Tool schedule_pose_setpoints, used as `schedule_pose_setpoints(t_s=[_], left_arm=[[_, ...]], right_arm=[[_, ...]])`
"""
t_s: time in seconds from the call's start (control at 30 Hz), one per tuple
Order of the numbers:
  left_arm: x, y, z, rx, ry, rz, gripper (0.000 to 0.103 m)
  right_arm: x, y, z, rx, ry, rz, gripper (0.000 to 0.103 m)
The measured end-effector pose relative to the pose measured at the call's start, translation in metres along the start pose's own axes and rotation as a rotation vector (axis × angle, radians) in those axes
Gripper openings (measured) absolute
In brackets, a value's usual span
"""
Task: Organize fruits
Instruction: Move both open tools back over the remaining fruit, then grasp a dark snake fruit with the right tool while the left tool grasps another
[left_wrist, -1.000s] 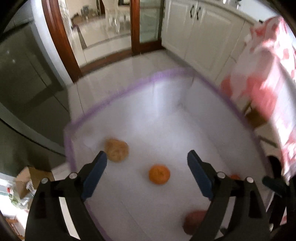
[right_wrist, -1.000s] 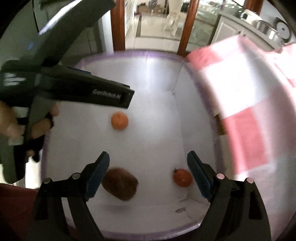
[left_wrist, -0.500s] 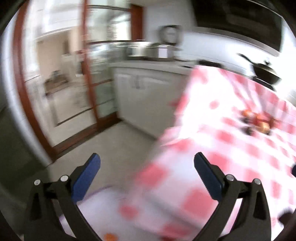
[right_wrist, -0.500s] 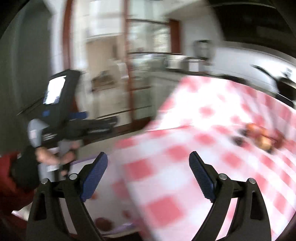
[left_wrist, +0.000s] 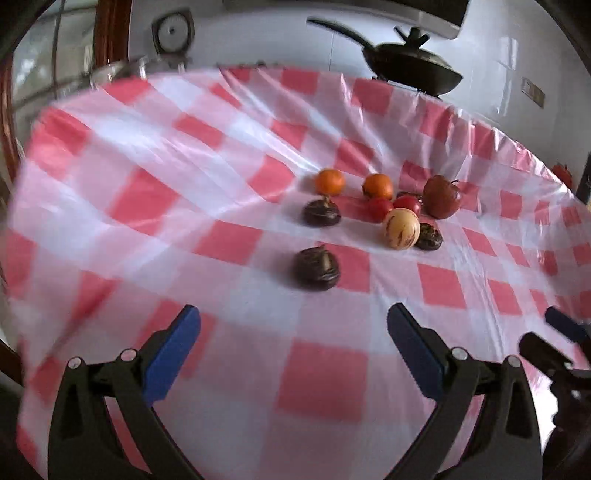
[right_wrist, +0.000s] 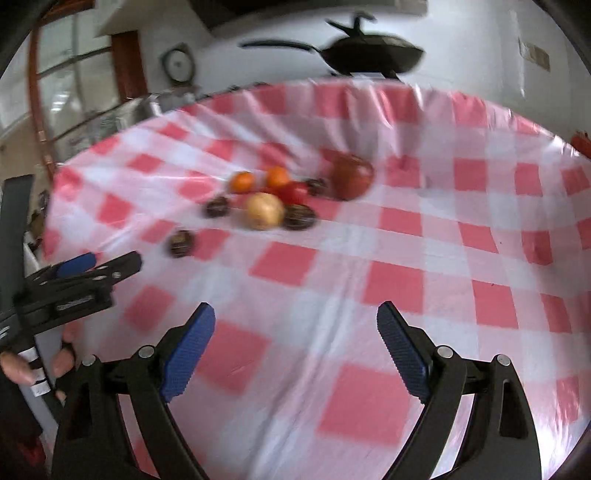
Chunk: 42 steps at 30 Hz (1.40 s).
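Left tool (left_wrist: 293, 336) and right tool (right_wrist: 295, 332): both spread wide, empty, above red-checked plastic-covered worktop (left_wrist: 207, 155). Nearest dark wrinkled round fruit (left_wrist: 316, 264) apart from far cluster; likely light, soft-skinned: grip across widest middle, gently.

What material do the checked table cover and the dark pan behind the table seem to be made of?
The table cover looks like thin glossy plastic film: it shines, creases sharply and gathers at the edge. The pan seems dark metal with a dull finish, perhaps cast iron or coated steel; its surface reflects little light, so the exact metal stays open.
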<state>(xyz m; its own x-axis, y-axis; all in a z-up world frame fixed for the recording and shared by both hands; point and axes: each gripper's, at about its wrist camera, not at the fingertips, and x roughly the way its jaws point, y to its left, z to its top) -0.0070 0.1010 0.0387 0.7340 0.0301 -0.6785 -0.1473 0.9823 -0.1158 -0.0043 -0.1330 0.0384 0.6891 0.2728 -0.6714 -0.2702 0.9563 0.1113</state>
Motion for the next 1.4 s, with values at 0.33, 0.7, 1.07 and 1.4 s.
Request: schedule_pose_setpoints(t_s=[0.33, 0.7, 1.07, 1.4], left_arm=[[0.029, 0.016, 0.01, -0.161, 0.047, -0.067, 0.101], [0.038, 0.01, 0.012, -0.141, 0.106, -0.002, 0.101], [0.036, 0.014, 0.012, -0.158, 0.098, -0.016, 0.101], [0.035, 0.011, 0.011, -0.129, 0.101, -0.046, 0.101]], right_arm=[[0.068, -0.036, 0.051, 0.073, 0.067, -0.065, 0.08], [0.11, 0.005, 0.071, -0.15, 0.156, -0.02, 0.076], [0.118, 0.029, 0.077, -0.165, 0.154, 0.047, 0.039], [0.059, -0.007, 0.036, 0.122, 0.05, 0.121, 0.039]])
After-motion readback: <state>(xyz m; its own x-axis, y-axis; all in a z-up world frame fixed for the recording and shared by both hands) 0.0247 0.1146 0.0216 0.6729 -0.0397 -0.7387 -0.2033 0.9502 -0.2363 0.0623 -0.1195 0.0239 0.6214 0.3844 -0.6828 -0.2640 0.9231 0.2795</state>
